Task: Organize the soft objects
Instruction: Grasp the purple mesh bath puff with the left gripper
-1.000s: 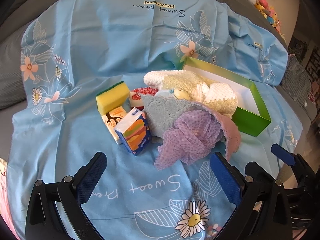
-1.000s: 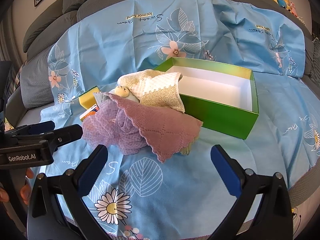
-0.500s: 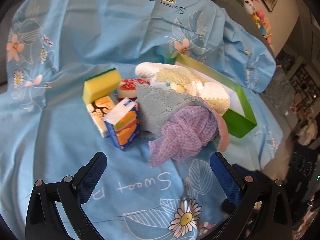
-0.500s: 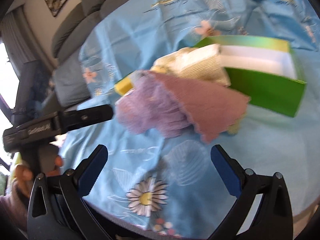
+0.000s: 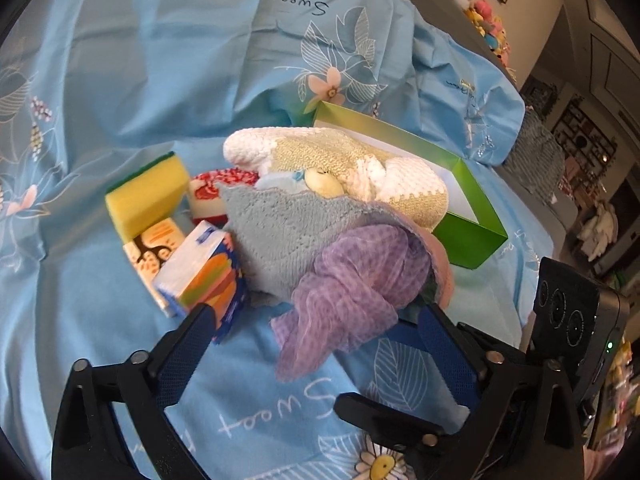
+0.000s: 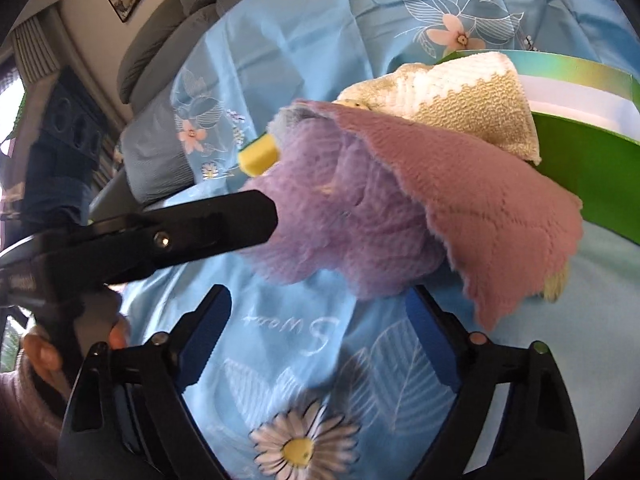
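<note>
One purple mesh cloth [image 5: 352,280] trails toward camera.

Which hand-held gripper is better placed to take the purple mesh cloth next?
Probably left: the purple mesh cloth lies between the closing left hand-held gripper's fingers; the right hand-held gripper, closing too, only reaches its edge.

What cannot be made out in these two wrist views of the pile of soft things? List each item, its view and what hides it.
- Left wrist view: green box floor, mostly hidden by the cream towel.
- Left wrist view: small cream toy, mostly buried under the grey cloth.
- Right wrist view: yellow sponge, only a corner shows past the purple mesh.
- Right wrist view: the thing under the pink cloth, only a yellowish edge shows.
</note>
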